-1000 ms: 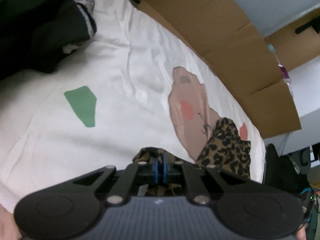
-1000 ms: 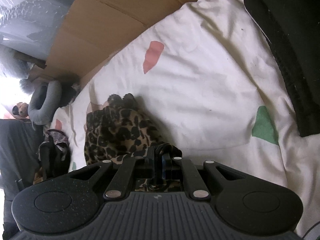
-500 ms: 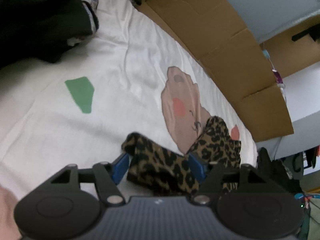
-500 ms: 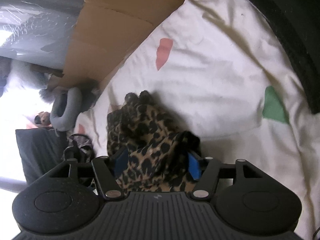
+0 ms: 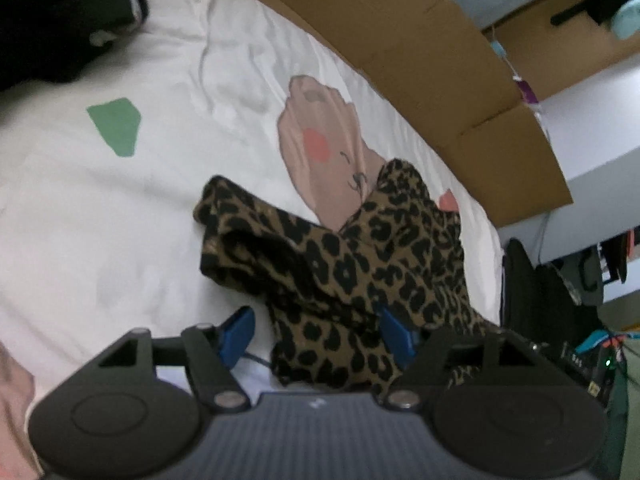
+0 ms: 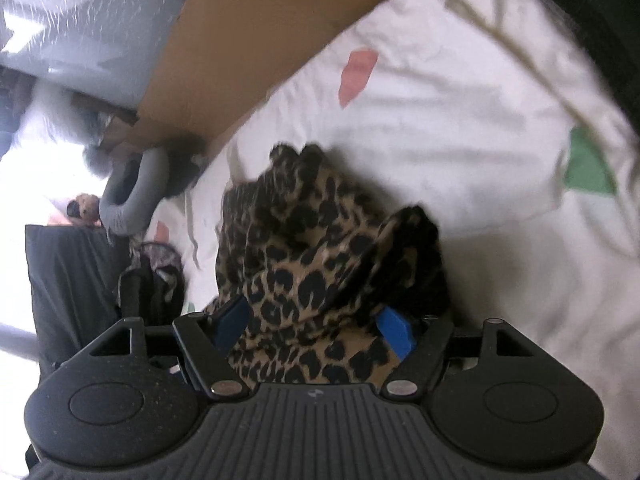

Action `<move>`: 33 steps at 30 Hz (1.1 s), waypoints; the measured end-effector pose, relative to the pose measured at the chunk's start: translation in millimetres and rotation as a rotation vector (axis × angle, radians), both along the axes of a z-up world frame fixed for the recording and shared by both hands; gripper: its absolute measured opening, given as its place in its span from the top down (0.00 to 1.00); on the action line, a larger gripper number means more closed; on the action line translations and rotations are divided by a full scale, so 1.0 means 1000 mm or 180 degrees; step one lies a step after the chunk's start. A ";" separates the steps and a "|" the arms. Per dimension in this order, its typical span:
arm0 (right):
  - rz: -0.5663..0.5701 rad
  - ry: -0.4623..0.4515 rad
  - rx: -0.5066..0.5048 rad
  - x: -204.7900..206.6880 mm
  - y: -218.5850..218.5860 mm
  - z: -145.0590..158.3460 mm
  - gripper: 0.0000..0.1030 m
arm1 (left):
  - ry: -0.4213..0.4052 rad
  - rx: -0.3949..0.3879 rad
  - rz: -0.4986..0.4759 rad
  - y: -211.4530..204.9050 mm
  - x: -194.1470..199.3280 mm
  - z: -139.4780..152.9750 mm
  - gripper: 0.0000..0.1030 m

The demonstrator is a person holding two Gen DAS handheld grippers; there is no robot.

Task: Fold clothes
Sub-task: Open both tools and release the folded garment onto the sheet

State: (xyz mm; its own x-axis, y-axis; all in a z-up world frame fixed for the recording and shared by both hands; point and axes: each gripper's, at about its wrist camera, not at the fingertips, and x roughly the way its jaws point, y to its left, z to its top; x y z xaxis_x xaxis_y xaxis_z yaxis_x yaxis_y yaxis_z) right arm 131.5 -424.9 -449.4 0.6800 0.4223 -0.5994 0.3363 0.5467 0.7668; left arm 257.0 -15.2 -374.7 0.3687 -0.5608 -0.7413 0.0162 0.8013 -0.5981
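Note:
A leopard-print garment (image 5: pixel 360 264) lies bunched on a white bedsheet (image 5: pixel 100 208) with coloured patches. My left gripper (image 5: pixel 316 334) is open, its blue pads on either side of the garment's near edge, which lies loose between them. In the right wrist view the same garment (image 6: pixel 312 256) is heaped in a mound on the sheet (image 6: pixel 460 128). My right gripper (image 6: pixel 312 326) is open too, its jaws spread around the near part of the cloth.
Flattened brown cardboard (image 5: pixel 420 40) runs along the far side of the bed. Dark clothing (image 5: pixel 60 12) lies at the upper left of the left wrist view and more dark cloth (image 6: pixel 608 28) at the right. A grey cushion (image 6: pixel 136 196) and bags (image 6: pixel 148 280) sit left.
Both grippers were shut on the leopard garment a second ago; both have opened and let it drop onto the sheet, then drawn back slightly.

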 end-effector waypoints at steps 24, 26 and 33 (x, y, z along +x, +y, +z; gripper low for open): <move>0.0194 -0.0232 -0.0173 0.057 0.006 0.020 0.27 | -0.0615 -0.0239 -0.0158 -0.002 0.048 0.025 0.31; 0.0192 -0.0280 -0.0212 0.059 0.002 0.025 0.27 | -0.0672 -0.0211 -0.0212 -0.006 0.049 0.029 0.30; 0.0108 -0.0330 -0.0357 0.059 -0.006 0.032 0.27 | -0.0776 0.0002 -0.0456 -0.027 0.052 0.031 0.31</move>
